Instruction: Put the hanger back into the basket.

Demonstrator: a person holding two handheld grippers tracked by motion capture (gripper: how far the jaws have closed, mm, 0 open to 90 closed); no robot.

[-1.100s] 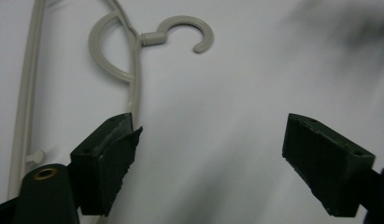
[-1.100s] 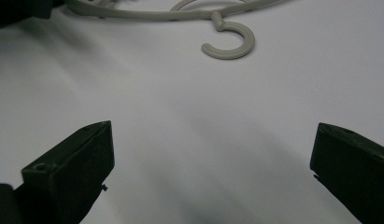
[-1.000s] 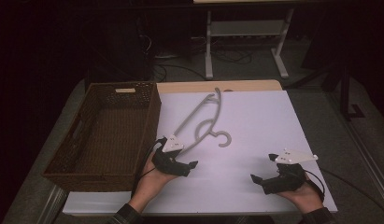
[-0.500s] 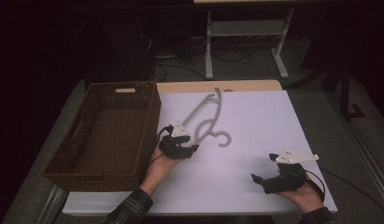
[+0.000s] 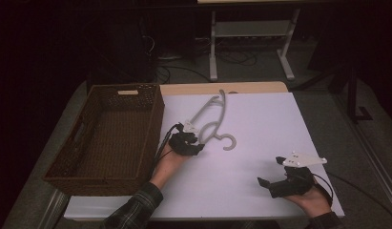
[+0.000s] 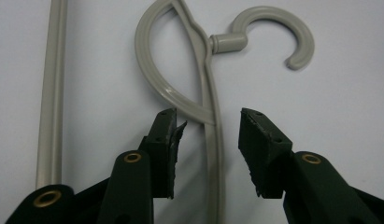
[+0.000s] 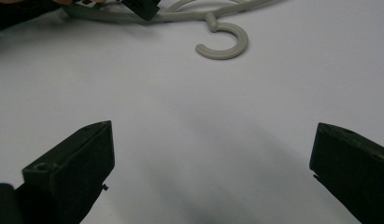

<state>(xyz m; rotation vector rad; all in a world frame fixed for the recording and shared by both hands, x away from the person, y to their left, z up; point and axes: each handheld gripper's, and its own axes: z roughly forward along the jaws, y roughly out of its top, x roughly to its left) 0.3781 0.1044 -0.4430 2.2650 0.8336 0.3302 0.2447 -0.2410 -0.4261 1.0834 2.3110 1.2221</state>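
Note:
A grey plastic hanger [image 5: 224,110] lies flat on the white table top [image 5: 289,124], its hook [image 5: 228,142] pointing toward the near side. My left gripper [image 5: 199,146] is at the hanger's neck. In the left gripper view it is open [image 6: 207,122], one jaw on each side of the hanger's thin arm [image 6: 209,135], just below the loop and hook [image 6: 273,28]. My right gripper [image 5: 270,171] rests open near the front right of the table. In the right gripper view its wide gap [image 7: 213,135] holds nothing and the hanger's hook [image 7: 225,44] lies far ahead.
A brown wicker basket [image 5: 158,121] stands at the table's left side, close beside the left hand. A white metal rack [image 5: 251,28] stands on the floor behind the table. A wooden strip [image 5: 222,88] runs along the far edge.
My left gripper has moved forward and up the table to the hanger, and its jaws now straddle the hanger's arm. The right gripper has stayed in place.

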